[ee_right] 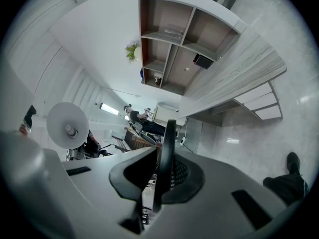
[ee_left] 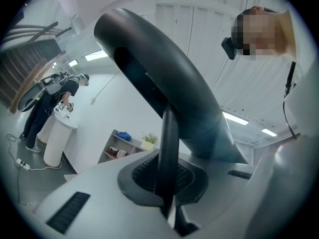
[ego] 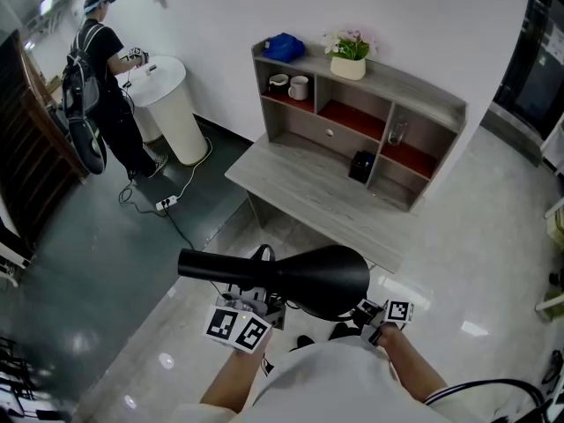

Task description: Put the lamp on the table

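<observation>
This looks like a staged room in a recording studio or lab: bare white walls, a glossy pale tiled floor (ego: pixel 493 307), and one grey wooden surface (ego: pixel 300 188) with a shelf unit (ego: pixel 445 113) holding cups (ego: pixel 299 87) and a potted plant (ego: pixel 349 57). Nearby, a second person (ego: pixel 106 77) in a headset and backpack stands at a white round stand (ego: pixel 176 113), with a power strip (ego: pixel 165 204) and its cable on the floor.

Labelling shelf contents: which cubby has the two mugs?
The upper-left cubby, directly under the blue item; the mugs stand side by side in it. The black box sits in a lower cubby instead.
</observation>
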The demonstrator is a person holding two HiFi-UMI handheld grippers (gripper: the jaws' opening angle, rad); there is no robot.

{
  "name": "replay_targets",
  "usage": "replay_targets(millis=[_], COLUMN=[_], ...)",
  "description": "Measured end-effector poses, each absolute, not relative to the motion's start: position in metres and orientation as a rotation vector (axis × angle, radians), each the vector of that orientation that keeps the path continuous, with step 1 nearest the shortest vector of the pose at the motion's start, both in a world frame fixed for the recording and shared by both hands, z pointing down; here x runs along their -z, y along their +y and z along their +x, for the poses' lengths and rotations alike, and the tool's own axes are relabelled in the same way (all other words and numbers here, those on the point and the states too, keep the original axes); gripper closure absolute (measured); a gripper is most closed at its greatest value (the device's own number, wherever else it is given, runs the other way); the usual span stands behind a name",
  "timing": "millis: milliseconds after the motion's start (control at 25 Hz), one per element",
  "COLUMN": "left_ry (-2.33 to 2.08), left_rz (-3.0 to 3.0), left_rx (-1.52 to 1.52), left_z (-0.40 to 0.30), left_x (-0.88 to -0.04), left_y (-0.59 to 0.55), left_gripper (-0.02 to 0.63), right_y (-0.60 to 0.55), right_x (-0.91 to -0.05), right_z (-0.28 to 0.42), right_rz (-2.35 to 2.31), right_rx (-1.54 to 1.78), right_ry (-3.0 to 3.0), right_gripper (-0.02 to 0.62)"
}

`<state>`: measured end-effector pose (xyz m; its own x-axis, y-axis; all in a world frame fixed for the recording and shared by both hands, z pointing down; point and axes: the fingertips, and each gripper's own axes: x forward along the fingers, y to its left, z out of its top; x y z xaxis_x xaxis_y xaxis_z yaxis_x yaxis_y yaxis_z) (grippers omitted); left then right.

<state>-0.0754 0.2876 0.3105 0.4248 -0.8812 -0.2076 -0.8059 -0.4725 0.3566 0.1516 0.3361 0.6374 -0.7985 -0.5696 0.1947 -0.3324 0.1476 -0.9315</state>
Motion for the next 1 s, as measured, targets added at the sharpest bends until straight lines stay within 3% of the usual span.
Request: replay_targets(millis=[640,1000], left_ry=[-1.551,-1.534], left_rz=[2.437,2.459], left_rx=[0.532,0.494], left_z=[-0.116,-0.098], left_x=[-0.319,-0.33], left_y=[0.238,0.181], left_gripper=[0.6,0.598], right_y=[0.28,0.227], right_x=[-0.63,-0.641], right_z=[0.099,0.102], right_rz=[-0.689,-0.625], right_rx=[1.72,1.741], right_ry=[2.207,2.167], right_gripper=[0.575,0.574])
